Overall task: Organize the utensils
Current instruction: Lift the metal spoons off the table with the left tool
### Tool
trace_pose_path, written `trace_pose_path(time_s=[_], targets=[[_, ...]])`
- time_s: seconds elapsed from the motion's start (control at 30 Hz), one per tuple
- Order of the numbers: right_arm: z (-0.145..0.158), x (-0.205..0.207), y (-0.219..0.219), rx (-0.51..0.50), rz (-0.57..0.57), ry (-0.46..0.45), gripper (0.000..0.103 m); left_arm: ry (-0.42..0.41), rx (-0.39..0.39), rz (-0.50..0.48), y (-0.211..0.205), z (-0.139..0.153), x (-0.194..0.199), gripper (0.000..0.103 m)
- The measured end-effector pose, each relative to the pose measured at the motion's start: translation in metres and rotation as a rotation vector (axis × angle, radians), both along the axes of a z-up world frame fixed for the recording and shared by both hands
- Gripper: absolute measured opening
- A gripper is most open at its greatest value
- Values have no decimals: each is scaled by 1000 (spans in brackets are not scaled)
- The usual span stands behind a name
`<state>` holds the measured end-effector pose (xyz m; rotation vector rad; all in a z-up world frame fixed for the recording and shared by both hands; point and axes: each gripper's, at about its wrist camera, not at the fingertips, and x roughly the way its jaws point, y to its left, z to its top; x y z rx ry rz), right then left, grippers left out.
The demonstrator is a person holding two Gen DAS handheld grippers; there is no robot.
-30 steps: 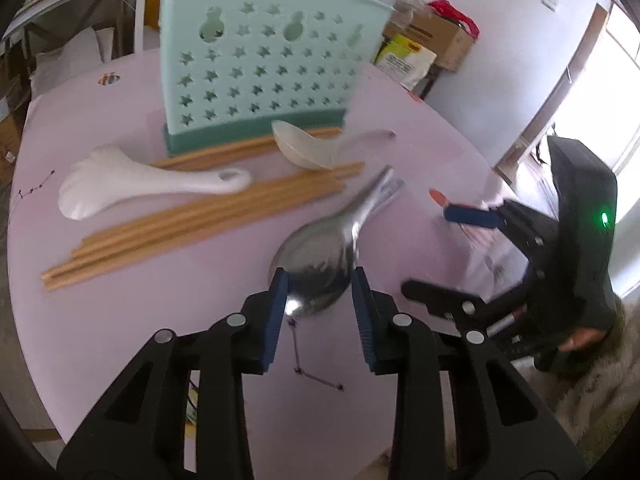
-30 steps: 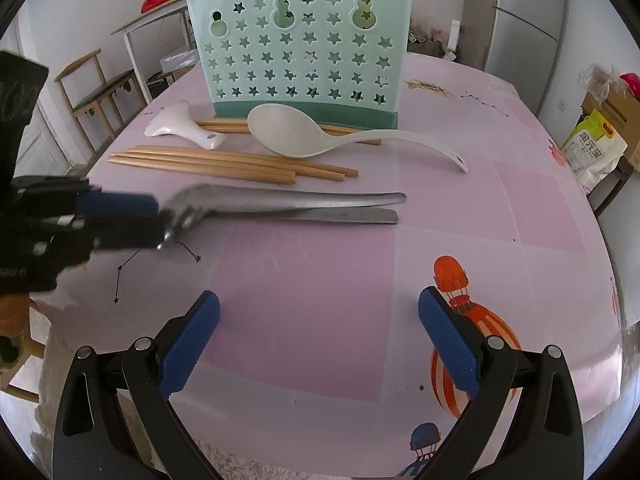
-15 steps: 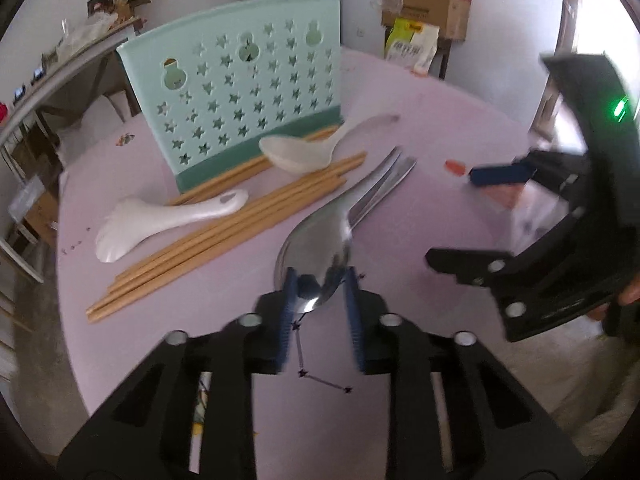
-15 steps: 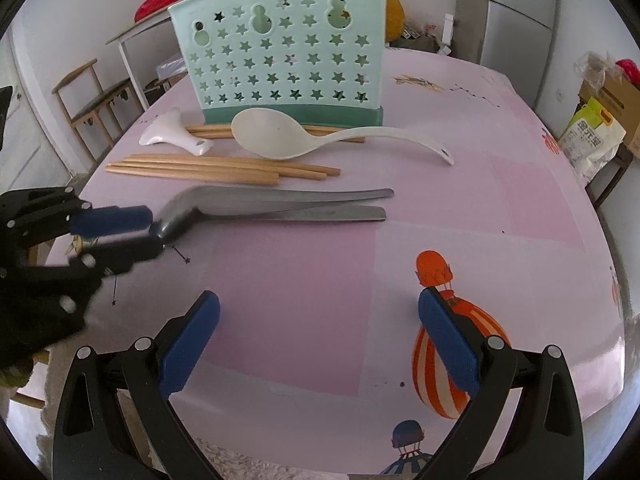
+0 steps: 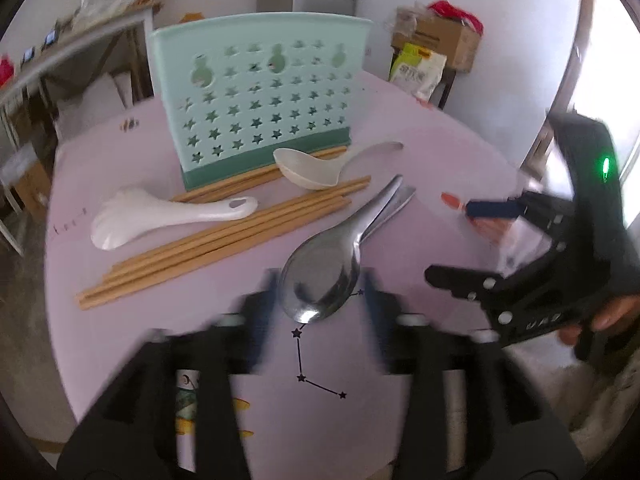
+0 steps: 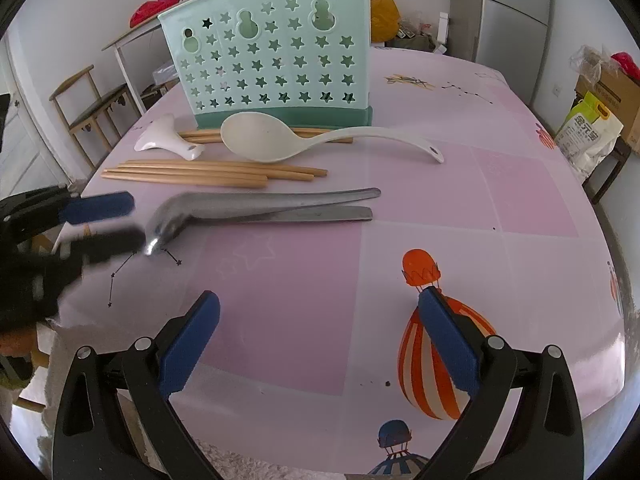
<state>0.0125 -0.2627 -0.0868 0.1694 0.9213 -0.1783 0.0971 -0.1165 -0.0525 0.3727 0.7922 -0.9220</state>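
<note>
Star-holed caddy (image 6: pixel 272 60) stands upright at table (image 6: pixel 480 200) rear. Steel spoon (image 5: pixel 320 280) lies flat in front of caddy, bowl betw. opening jaws of L gripper (image 5: pixel 320 292), pads off it. R gripper (image 6: pixel 316 344) wide open, empty. Advice: re-close square across bowl before lifting.

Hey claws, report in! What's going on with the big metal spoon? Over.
Left claw opening, metal spoon bowl between the pads, lying on the table. Right claw open, empty. Chopsticks beside it; green holder behind.

Left claw (image 5: pixel 320 292) fingers (image 5: pixel 264 304) smeared by motion blur.
</note>
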Motion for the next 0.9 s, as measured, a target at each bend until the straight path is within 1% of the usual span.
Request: trace_pose_path(time_s=[0.03, 0.1, 0.13, 0.17, 0.2, 0.3, 0.33, 0.4, 0.53, 0.6, 0.67, 0.7, 0.73, 0.77, 0.8, 0.83, 0.9], targets=[[0, 0, 0, 0, 0, 0, 97, -20, 25, -11, -4, -2, -2, 50], [0, 0, -1, 0, -1, -2, 97, -56, 99, -9, -13, -11, -5, 50], [0, 0, 0, 0, -2, -2, 97, -70, 138, -3, -16, -15, -4, 47], [0, -1, 0, 1, -3, -3, 97, -74, 129, -4, -16, -15, -3, 43], [0, -1, -1, 3, -3, -3, 97, -55, 117, -10, -15, -14, -1, 33], [0, -2, -1, 7, -5, -4, 97, -18, 65, -8, -11, -7, 5, 23], [0, -2, -2, 7, -6, -4, 97, 17, 28, -16, -8, -3, 9, 20], [0, -2, -1, 4, -5, -5, 97, 73, -17, -8, -2, -1, 16, 18], [-1, -2, -1, 2, -6, -7, 97, 134, -48, 31, 5, -5, 30, 8], [-1, -2, -1, 3, -6, -7, 97, 160, -65, 52, 8, -8, 34, 7], [-1, -2, 0, 3, -5, -6, 97, 160, -74, 58, 9, -8, 34, 7], [-1, -2, 0, 2, -5, -6, 97, 152, -75, 52, 8, -7, 33, 7], [-1, -3, 0, 0, -5, -5, 97, 140, -78, 44, 9, -5, 30, 13], [-1, -3, 0, -2, -5, -5, 97, 134, -75, 34, 7, -4, 27, 22], [-1, -2, 0, -4, -5, -5, 97, 117, -59, 31, 4, -4, 24, 43], [-1, -2, 0, -6, -5, -4, 97, 96, -46, 30, 3, -3, 21, 51], [-1, -2, 0, -6, -7, -4, 97, 58, -6, 9, -3, -5, 17, 51]])
